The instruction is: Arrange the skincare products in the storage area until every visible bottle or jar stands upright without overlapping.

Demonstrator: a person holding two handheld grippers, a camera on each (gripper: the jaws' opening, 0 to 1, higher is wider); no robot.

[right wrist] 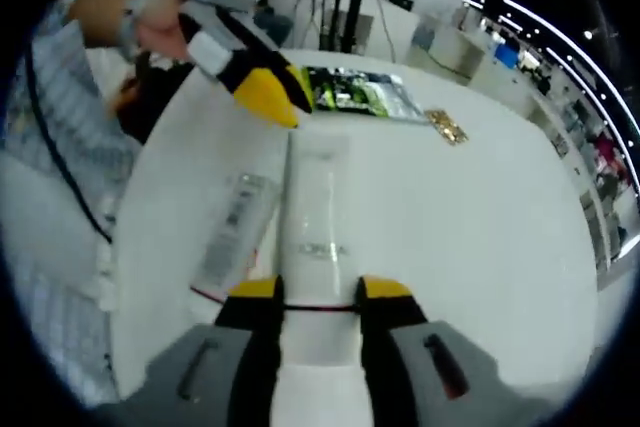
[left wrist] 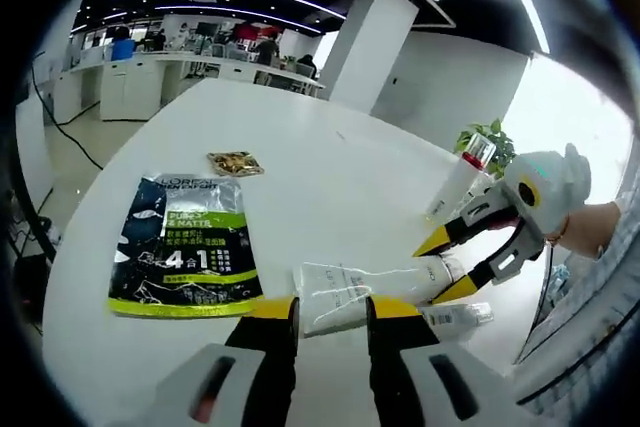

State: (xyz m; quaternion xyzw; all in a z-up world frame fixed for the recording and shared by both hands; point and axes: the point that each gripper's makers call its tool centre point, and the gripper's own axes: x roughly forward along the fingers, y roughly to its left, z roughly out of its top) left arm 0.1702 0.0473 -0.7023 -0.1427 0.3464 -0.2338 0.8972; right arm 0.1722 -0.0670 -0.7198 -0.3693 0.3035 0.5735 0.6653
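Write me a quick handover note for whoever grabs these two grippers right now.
Right gripper: jaws straddle the cap end of the white tube, which lies flat on the white table; grip not confirmed.
Left gripper: open, empty, hovering at the tube's crimped end.
Slim clear bottle: lying flat beside the tube.
Red-capped white bottle: appears to stand upright near the table's far edge.
Green-and-black sachet and small gold packet: flat on the table.
Left: stand the tube and slim bottle upright, apart.
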